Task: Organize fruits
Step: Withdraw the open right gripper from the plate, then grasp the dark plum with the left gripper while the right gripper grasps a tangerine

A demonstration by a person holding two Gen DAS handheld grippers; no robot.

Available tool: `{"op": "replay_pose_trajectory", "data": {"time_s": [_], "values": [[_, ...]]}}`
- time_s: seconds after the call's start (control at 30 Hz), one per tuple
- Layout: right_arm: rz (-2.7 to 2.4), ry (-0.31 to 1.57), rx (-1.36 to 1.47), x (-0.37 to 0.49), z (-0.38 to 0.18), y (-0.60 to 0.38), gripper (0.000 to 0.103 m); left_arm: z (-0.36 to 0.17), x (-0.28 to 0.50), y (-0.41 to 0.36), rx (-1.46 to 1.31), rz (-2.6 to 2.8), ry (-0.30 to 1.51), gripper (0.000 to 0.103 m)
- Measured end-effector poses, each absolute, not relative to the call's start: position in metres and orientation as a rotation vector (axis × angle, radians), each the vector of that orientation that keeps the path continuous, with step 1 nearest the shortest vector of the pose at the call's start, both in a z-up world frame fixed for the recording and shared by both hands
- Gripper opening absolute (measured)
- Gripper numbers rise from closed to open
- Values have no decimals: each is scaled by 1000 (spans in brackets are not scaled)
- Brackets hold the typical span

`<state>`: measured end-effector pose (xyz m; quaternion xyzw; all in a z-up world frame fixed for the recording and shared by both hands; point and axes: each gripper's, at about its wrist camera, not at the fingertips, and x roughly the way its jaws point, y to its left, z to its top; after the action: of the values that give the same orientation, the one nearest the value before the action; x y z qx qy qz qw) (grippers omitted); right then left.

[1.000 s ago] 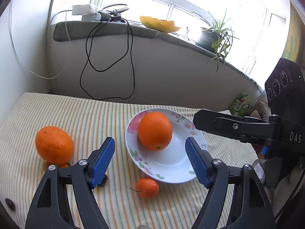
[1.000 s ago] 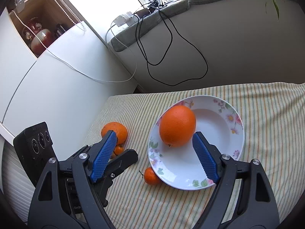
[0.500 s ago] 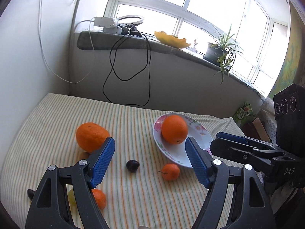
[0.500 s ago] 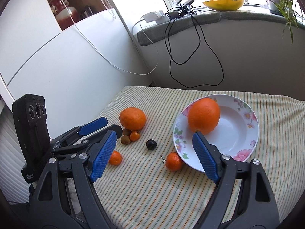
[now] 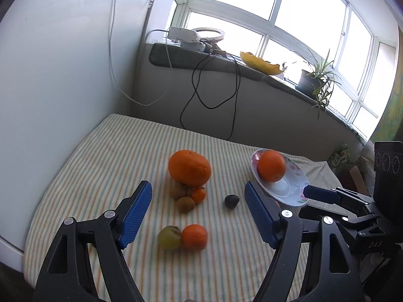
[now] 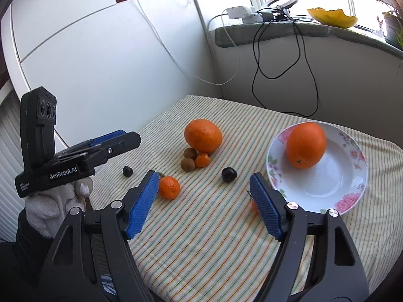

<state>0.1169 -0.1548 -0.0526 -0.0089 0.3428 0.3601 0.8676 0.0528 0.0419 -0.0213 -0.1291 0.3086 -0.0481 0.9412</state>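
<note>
1. Plate: on striped cloth, one orange inside.
2. Second orange: on the cloth, with small fruits touching its near side.
3. Left gripper: jaws wide, empty.
4. Right gripper: jaws just narrowed, apart, nothing held.

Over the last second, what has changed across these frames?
Both grippers pulled back from the plate: more of the striped cloth and loose fruit shows. The right gripper rolled, its view levelling, and its fingers have just been closing a little with nothing between them. The left gripper kept its opening, empty. Unchanged: one orange lies in the plate, the other orange and the small fruit on the cloth.
</note>
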Motion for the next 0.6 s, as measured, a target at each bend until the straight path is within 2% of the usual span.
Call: {"op": "replay_pose_trajectory", "data": {"time_s": [0.3, 0.37, 0.6], "values": [[820, 747, -118, 108, -67, -110, 76, -40, 35, 75, -304, -43, 653, 69], [830, 759, -134, 109, -72, -102, 70, -47, 31, 81, -316, -33, 663, 66], [853, 804, -199, 113, -94, -74, 64, -79, 19, 108, -346, 25, 727, 60]]}}
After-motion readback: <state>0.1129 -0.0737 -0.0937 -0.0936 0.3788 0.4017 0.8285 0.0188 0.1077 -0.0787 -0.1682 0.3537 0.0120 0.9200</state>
